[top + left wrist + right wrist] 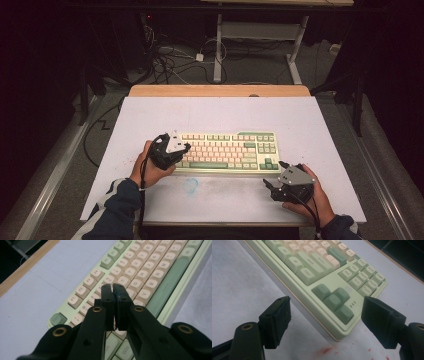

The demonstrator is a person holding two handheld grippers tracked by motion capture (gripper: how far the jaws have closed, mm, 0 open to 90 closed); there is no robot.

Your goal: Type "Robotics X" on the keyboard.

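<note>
The left gripper [113,287] was seen with its jaws pressed together, empty, poised over the number-row keys at the left end of the mechanical keyboard [227,151]. The right gripper [325,322] was held with jaws wide apart, flanking the keyboard's near right corner by the arrow keys [334,301]. The keyboard lay mid-worktop [310,120], nearer the front edge. A neighbouring key could be struck if the closed tips drifted, and the corner could be nudged.

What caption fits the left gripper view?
Shut left gripper poised over the letter keys of a green-and-cream keyboard.
</note>
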